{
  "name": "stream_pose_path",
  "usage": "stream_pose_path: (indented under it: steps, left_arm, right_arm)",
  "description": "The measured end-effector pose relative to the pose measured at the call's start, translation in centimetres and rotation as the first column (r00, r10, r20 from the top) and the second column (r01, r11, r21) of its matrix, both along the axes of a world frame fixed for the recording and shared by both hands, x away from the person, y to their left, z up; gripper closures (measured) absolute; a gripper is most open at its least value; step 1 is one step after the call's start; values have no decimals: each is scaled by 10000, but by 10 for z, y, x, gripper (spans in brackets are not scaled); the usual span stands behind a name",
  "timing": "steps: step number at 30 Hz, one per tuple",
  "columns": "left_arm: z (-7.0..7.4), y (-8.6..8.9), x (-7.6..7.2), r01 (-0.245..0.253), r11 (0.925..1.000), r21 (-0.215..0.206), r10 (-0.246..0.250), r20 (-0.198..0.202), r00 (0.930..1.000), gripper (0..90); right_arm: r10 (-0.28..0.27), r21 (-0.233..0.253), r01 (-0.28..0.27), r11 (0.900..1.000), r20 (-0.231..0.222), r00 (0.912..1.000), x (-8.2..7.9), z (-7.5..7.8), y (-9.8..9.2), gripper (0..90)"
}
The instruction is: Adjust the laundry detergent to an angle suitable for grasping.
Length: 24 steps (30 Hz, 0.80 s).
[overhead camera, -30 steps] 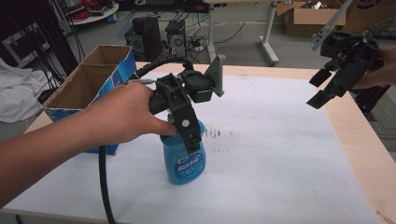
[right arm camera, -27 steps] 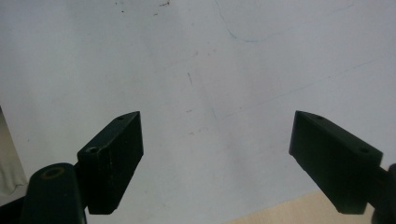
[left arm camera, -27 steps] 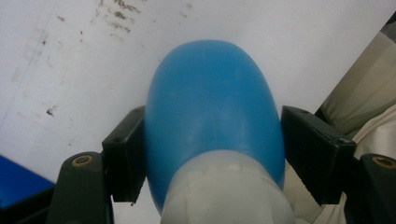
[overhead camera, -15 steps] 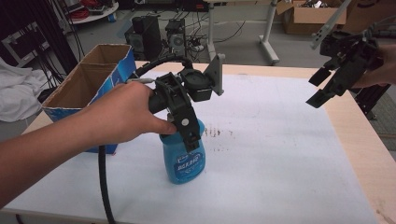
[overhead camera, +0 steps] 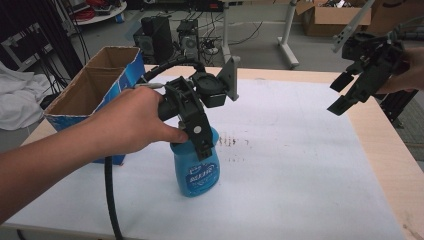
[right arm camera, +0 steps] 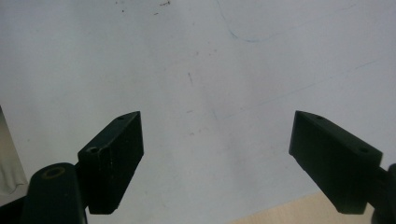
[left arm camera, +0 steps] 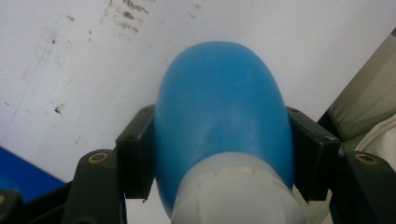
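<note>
High view: left claw [overhead camera: 200, 137] clamped on rounded blue plastic bottle [overhead camera: 196, 170], upright on white-covered desk [overhead camera: 300, 165].
Bottle stands near front left, open blue-sided cardboard box [overhead camera: 95, 85] behind it; right claw [overhead camera: 347, 92] wide apart, raised over far right edge, holding nothing.

Even, diffuse overhead light, fairly bright; no hard glare. Soft faint shadow under the blue bottle [overhead camera: 196, 167] on the white table cover [overhead camera: 300, 165]. High view soft and low-res, background murky. Left gripper view: bottle [left arm camera: 222, 116] close and slightly blurred, dull sheen on its shoulder. Right gripper view: dimmer, greyish cast, jaws dark, near silhouette.
</note>
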State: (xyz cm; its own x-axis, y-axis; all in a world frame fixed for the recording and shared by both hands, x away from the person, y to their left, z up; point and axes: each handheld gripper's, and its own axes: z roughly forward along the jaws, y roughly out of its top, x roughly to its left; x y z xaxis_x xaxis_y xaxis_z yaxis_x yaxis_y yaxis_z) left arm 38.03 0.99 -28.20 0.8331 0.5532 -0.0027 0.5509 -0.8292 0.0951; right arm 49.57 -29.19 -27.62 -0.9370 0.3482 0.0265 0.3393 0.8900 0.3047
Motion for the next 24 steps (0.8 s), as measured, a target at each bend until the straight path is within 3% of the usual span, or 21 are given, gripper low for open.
stream_pose_path:
  steps: [10, 12, 14, 15, 16, 19, 20, 21, 24]
  left_arm:
    - [7, 1, -1, -31, 9999, -119, 34, 228, 9997, 373]
    - [21, 5, 1, -121, 9995, -280, 128, 245, 9996, 373]
    - [25, 6, 2, -159, 9993, -324, 167, 236, 9996, 373]
    - [37, 11, 3, -415, 9974, -581, 432, 279, 9987, 374]
    - [37, 11, 3, -415, 9974, -581, 432, 279, 9987, 374]
    - [62, 17, 4, -797, 9943, -709, 833, 495, 9953, 374]
    - [62, 17, 4, -797, 9943, -709, 833, 495, 9953, 374]
    - [73, 21, 5, -1095, 9905, -834, 1148, 618, 9915, 374]
    - [88, 27, 6, -1421, 9862, -851, 1489, 792, 9857, 374]
  right_arm:
    - [-55, -20, 55, 10000, -37, 10000, 0, 0, 0, 176]
    - [-20, -10, 20, 10000, -11, 10000, 0, 0, 0, 176]
    - [-30, -9, 30, 10000, -18, 10000, 0, 0, 0, 176]
    - [-38, -15, 38, 10000, -31, 10000, 0, 0, 0, 176]
    - [-38, -15, 38, 10000, -31, 10000, 0, 0, 0, 176]
    - [-49, -20, 49, 10000, -34, 10000, 0, 0, 0, 176]
    - [-49, -20, 49, 10000, -34, 10000, 0, 0, 0, 176]
    - [-49, -23, 49, 10000, -43, 10000, 0, 0, 1, 176]
    - [-11, -39, 11, 10000, -13, 10000, -1, 1, 1, 177]
